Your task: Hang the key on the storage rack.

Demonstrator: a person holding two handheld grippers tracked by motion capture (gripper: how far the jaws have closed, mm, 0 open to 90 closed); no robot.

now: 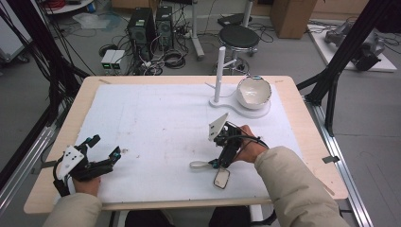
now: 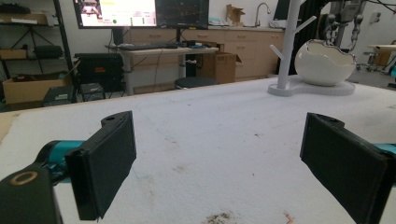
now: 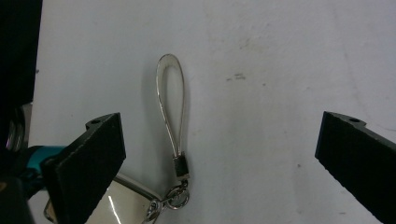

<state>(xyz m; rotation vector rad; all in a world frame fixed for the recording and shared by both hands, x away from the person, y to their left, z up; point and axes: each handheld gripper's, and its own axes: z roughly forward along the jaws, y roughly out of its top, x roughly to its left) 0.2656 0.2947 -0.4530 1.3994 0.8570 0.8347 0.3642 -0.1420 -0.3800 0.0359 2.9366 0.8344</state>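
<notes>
A keychain lies on the white mat (image 1: 156, 118) near the table's front edge. It has a pale loop strap (image 1: 198, 164) (image 3: 170, 107) joined by a small metal ring (image 3: 176, 198) to a flat shiny tag (image 1: 221, 178) (image 3: 121, 201). My right gripper (image 1: 221, 162) (image 3: 219, 158) hangs just over it, pointing down, open wide, with the strap lying between its jaws nearer the left one. My left gripper (image 1: 105, 146) (image 2: 219, 163) rests at the front left of the mat, open with nothing between its jaws.
At the back right of the mat a white peg stand (image 1: 220, 71) (image 2: 287, 46) rises from a flat base (image 1: 257, 112), with a white bowl (image 1: 254, 92) (image 2: 324, 63) tilted on that base. A black stool (image 1: 239, 37) and computer towers (image 1: 151, 28) stand beyond the table.
</notes>
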